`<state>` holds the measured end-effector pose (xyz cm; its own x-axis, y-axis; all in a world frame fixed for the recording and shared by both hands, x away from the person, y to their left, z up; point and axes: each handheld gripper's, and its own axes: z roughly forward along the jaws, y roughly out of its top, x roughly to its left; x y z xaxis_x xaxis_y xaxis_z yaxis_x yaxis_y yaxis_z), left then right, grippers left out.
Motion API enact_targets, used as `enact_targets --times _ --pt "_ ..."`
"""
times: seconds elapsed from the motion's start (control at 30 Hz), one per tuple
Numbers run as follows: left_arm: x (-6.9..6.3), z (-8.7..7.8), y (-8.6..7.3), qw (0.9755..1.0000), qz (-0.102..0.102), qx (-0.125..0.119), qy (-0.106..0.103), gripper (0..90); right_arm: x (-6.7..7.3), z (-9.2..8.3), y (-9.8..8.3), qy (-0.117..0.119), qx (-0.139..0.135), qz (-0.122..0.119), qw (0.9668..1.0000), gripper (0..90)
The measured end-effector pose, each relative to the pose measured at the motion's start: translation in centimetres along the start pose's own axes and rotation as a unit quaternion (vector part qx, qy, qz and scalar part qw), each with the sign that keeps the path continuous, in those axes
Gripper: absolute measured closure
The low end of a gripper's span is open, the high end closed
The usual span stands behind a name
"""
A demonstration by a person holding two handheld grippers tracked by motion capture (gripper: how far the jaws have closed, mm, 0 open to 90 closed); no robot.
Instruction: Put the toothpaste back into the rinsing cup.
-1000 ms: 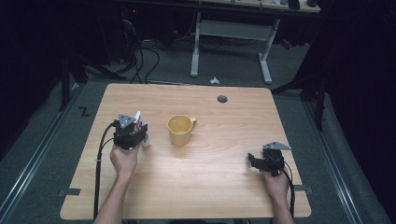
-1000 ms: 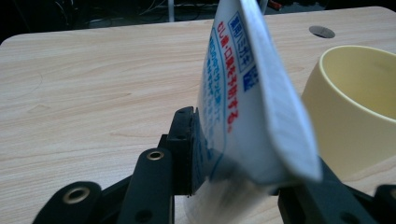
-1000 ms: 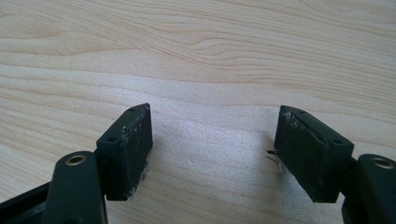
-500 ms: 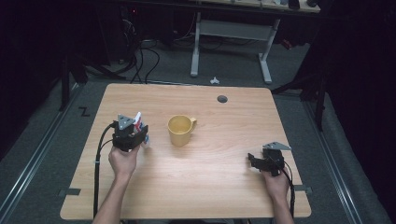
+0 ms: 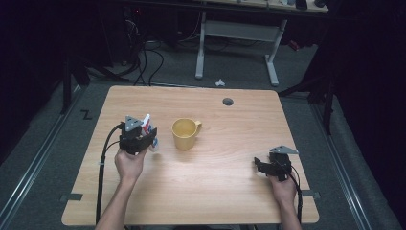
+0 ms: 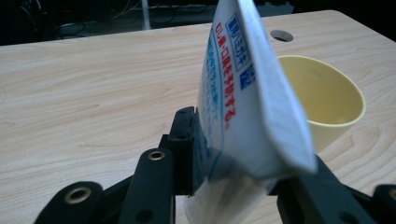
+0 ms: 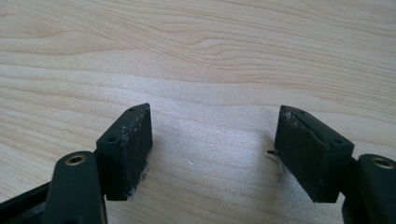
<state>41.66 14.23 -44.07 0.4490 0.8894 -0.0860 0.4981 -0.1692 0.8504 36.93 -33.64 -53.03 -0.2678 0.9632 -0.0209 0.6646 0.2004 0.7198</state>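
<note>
Between the pads of our left gripper (image 6: 224, 186) sits a white sachet (image 6: 247, 107) with blue and red Japanese print, pinched near its lower end, the jaws closed firmly on it so the packet's base bulges around them. Its long axis stands nearly upright, leaning a little towards the yellow mug (image 6: 327, 107). In the left gripper view the mug sits just beyond the packet and to its right, its open mouth facing up and, as far as we can see, nothing inside.

From the high view we see the left gripper (image 5: 138, 136) on the left half of the wooden table (image 5: 215, 201), the sachet (image 5: 146, 123) poking up from it, and the mug (image 5: 184, 134) close by to its right, handle pointing away from us and to the right. Packet and mug are near one another but not touching. We judge that the coming move turns on this: the sachet's top has to travel right, over the mug's rim, and tip.

Our left hand (image 5: 129, 163) holds its gripper low over the table, forearm running up from the bottom edge, jaws aimed away from us. The left hand is by far the nearer to the mug.

Our right gripper (image 5: 274, 165) rests well apart at the right side of the table. In its own view the jaws stand wide, pads (image 7: 133, 140) bare, nothing but wood grain between them.
</note>
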Motion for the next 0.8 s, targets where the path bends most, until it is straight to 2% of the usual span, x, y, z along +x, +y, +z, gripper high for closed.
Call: enact_targets --times 0.2,0.37,0.7,0.8 --pt "-0.6 -0.1 0.4 0.9999 0.01 0.003 -0.009 67.2 0.0 0.0 0.0 0.0 0.0 0.0 1.0 27.9" --pt "-1.3 -0.1 0.9 0.9994 0.034 0.009 -0.007 67.6 0.0 0.0 0.0 0.0 0.0 0.0 1.0 27.9" --pt "-1.5 -0.2 1.4 0.9993 0.035 0.004 -0.015 67.5 0.0 0.0 0.0 0.0 0.0 0.0 1.0 27.9" --pt "-1.7 -0.4 2.0 0.9991 0.035 -0.001 -0.022 67.6 0.0 0.0 0.0 0.0 0.0 0.0 1.0 27.9"
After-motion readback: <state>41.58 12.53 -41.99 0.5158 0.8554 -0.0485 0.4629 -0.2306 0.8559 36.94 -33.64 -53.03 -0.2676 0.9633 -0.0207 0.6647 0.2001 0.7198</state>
